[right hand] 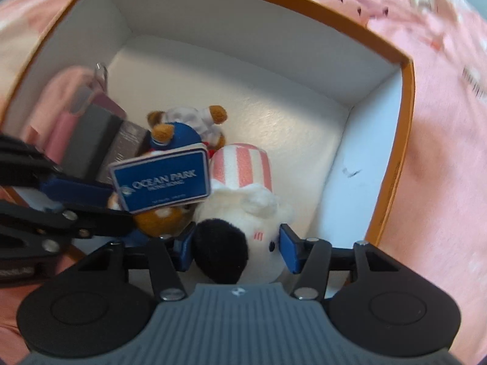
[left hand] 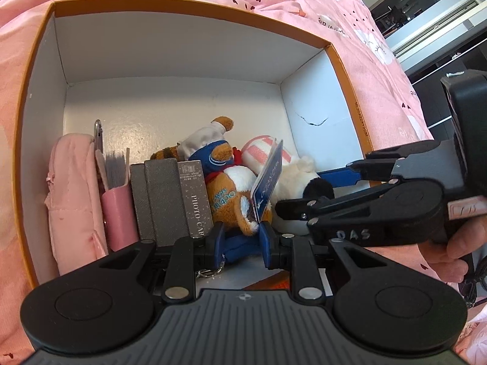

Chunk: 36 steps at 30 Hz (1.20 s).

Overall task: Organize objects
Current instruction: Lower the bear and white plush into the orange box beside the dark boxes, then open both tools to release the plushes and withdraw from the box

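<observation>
An orange box with white inside [left hand: 188, 48] [right hand: 274, 30] lies on pink bedding. A brown plush with a blue cap and an Ocean Park tag [left hand: 231, 188] [right hand: 164, 179] lies in it beside a white plush with a pink striped hat and black ear [left hand: 292, 182] [right hand: 243, 213]. My left gripper [left hand: 242, 237] has its blue jaws on either side of the brown plush's lower part, close against it. My right gripper [right hand: 236, 243] [left hand: 334, 179] has its jaws around the white plush's head, touching both sides.
Along the box's left wall stand a pink pouch [left hand: 71, 194], a pink card holder [left hand: 117, 210], grey cases [left hand: 161, 197] and a "Photo Card" box [left hand: 196, 194]. The far half of the box floor [left hand: 170, 103] is bare. A crack marks the right wall [left hand: 313, 121].
</observation>
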Each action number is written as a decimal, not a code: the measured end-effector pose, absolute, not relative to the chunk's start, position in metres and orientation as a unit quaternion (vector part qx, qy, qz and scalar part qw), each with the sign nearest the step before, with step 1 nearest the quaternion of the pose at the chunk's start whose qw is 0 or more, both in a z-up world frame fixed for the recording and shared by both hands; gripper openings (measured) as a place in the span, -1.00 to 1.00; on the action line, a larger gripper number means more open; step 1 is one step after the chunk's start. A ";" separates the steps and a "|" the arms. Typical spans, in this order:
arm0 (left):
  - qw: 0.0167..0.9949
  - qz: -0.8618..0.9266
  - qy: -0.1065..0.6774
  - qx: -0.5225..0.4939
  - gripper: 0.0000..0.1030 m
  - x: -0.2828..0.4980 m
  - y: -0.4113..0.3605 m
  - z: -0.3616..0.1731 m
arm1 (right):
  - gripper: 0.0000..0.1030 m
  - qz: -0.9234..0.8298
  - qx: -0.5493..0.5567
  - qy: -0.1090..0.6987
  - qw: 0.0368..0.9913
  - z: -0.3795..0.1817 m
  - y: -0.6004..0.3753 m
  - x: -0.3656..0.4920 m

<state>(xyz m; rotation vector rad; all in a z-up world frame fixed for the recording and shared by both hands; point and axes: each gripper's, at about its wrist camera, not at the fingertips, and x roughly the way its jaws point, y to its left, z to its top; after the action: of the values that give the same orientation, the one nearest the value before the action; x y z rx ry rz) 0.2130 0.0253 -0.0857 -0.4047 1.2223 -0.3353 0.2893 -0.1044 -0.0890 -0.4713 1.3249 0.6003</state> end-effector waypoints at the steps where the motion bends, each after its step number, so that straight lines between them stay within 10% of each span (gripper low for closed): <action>1: 0.787 -0.155 0.566 -0.190 -0.47 0.212 0.027 -0.085 | 0.08 0.270 -0.194 0.604 0.724 -0.087 -0.108 0.292; 13: 0.782 -0.155 0.572 -0.193 -0.49 0.215 0.031 -0.095 | 0.07 0.226 -0.013 0.659 0.718 -0.103 -0.135 0.308; 36: 0.788 -0.146 0.571 -0.179 -0.46 0.213 0.029 -0.089 | 0.18 0.256 -0.075 0.625 0.733 -0.083 -0.136 0.285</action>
<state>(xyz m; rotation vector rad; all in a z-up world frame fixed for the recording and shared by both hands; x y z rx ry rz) 0.2134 0.0288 -0.0893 -0.3859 1.2310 -0.3145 0.2854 -0.1358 -0.0834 -0.1644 1.3750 0.5630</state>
